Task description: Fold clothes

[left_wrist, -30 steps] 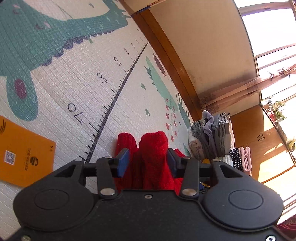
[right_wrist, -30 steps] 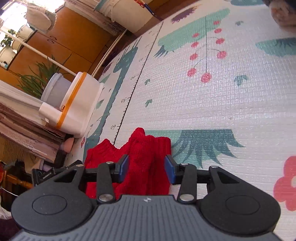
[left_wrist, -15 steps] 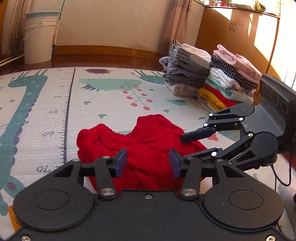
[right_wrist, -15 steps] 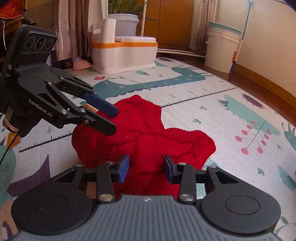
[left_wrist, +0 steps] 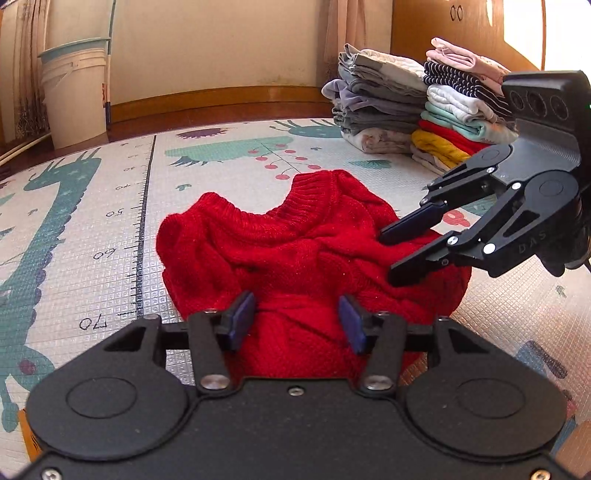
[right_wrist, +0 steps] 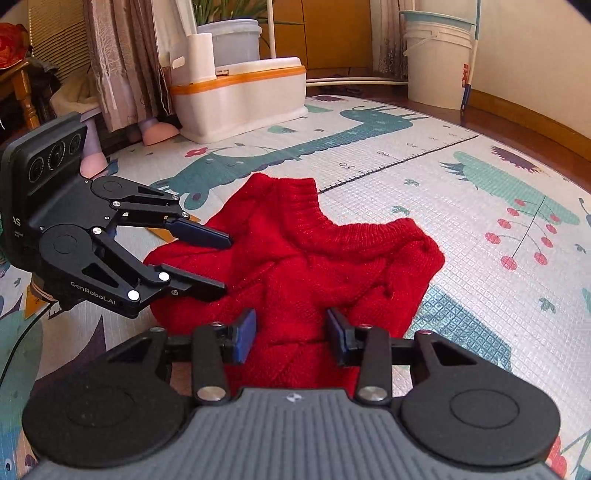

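While both claws gape, red sweater [left_wrist: 295, 254] lies crumpled.

A home is showing here: a child's play mat [left_wrist: 110, 229] with animals and a height ruler is covering the floor, folded clothes [left_wrist: 417, 110] are sitting stacked by a wooden cabinet [left_wrist: 461, 29], and a bucket [right_wrist: 436, 55], curtains [right_wrist: 122, 62] and potted plant [right_wrist: 229, 7] are standing nearby.

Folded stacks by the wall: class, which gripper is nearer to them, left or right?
Right. The right gripper is at the edge of the red sweater that faces the stacks. The left gripper is at the sweater's opposite edge, farther away.
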### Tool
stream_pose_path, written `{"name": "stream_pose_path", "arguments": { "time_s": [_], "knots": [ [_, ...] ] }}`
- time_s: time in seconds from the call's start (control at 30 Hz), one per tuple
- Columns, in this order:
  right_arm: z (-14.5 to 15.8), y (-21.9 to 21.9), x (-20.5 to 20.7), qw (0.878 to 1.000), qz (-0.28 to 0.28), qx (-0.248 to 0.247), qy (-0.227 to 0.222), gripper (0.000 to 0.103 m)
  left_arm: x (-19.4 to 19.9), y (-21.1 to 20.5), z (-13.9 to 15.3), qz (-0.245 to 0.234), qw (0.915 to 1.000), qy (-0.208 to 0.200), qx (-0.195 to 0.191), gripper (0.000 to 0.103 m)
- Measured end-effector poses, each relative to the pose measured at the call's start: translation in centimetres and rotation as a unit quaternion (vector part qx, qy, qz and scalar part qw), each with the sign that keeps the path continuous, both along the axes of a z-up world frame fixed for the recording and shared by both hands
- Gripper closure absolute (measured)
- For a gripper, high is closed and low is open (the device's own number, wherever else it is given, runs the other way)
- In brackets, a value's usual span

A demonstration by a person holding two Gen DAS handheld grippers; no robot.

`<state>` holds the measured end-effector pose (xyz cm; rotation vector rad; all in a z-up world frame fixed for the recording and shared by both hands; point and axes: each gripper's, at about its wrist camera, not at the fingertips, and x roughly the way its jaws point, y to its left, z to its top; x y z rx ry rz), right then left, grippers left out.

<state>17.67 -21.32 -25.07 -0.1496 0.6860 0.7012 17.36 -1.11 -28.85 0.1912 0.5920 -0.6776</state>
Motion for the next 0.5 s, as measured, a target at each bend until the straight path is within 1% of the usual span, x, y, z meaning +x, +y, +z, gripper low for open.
{"name": "stream_pose_path", "arguments": {
  "time_s": [0.03,0.1,0.17,0.23,0.3,0.33,0.37,0.4,0.47,0.5],
  "knots": [
    [0.6,0.0,-0.1,1.000,-0.003,-0.001,-0.018,0.061,0.1,0.1,0.6,-0.009,0.9999,0.001,0.007,0.052],
    [1.5,0.0,0.2,0.999,-0.011,-0.005,-0.049,0.058,0.5,0.5,1.9,-0.007,0.9998,-0.018,0.000,0.051],
    [1.2,0.0,1.5,0.998,-0.021,-0.019,-0.064,0.057,1.2,0.6,2.7,-0.011,0.9990,-0.043,0.003,0.049],
    [0.7,-0.1,3.1,0.996,-0.030,-0.036,-0.075,0.056,2.0,0.3,2.7,-0.024,0.9976,-0.061,0.021,0.048],
    [-0.2,-0.4,4.4,0.997,-0.039,-0.034,-0.060,0.054,3.1,0.5,1.8,-0.030,0.9976,-0.055,0.029,0.048],
    [-0.6,-0.6,5.1,0.997,-0.044,-0.033,-0.052,0.048,3.7,0.6,1.1,-0.029,0.9980,-0.047,0.031,0.048],
    [-1.3,-1.2,5.9,0.998,-0.053,-0.016,-0.026,0.046,4.3,0.9,0.4,-0.028,0.9986,-0.034,0.030,0.047],
    [-2.0,-1.7,6.8,0.998,-0.063,0.002,0.001,0.046,4.9,1.2,-0.3,-0.022,0.9995,-0.016,0.018,0.046],
    [-3.0,-2.9,7.9,0.995,-0.081,0.048,0.042,0.045,6.0,2.1,-1.2,-0.001,0.9995,0.023,-0.022,0.043],
    [-3.3,-2.9,7.9,0.995,-0.079,0.052,0.045,0.045,6.4,2.3,-1.4,0.006,0.9985,0.037,-0.040,0.042]
  ]
}}
